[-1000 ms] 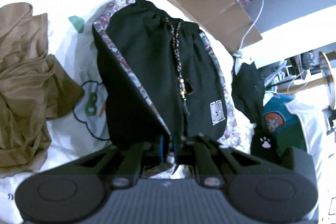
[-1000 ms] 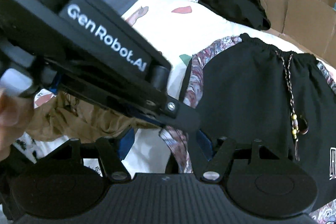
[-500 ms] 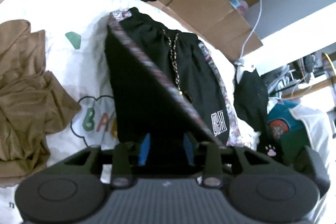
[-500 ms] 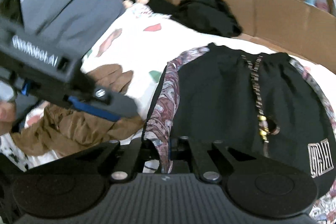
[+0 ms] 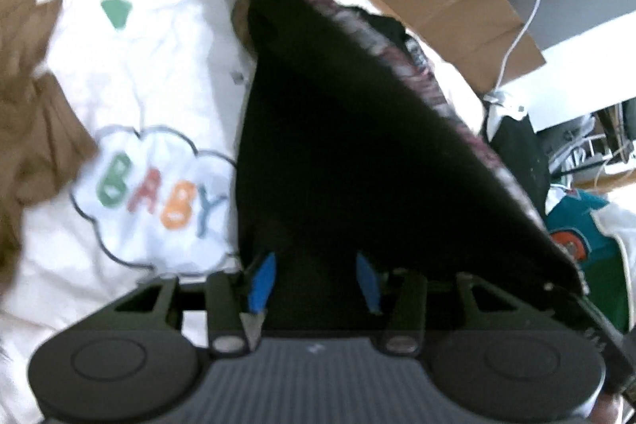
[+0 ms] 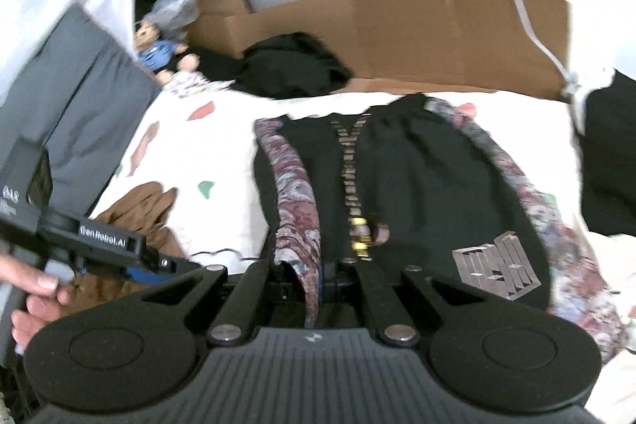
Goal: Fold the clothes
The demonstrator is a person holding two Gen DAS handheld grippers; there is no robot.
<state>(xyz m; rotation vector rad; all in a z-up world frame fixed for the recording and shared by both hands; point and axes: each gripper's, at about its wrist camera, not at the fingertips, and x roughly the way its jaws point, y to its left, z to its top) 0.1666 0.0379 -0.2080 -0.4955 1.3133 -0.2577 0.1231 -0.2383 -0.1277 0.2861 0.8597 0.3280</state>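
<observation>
Black shorts [image 6: 417, 185] flat on bed [image 6: 222, 146], first fold underway. Right claw [image 6: 314, 277] clamps patterned side edge; left claw [image 5: 314, 277] parted, empty. Brown garment [image 5: 35, 114] unfolded, left of frame.

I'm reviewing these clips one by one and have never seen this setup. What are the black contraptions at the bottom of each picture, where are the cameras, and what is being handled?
No robot here: a person holds a hand tool with a two-finger gripper in each hand, and a fisheye camera on each tool looks forward along its fingers. In the right wrist view, the right gripper is shut on the patterned side stripe of the black shorts, which lie on a white printed bedsheet. The left gripper shows at the left edge there, in the person's hand. In its own view, the left gripper is open, its blue pads apart, with black fabric filling the space between them. A crumpled brown garment lies nearby.
</observation>
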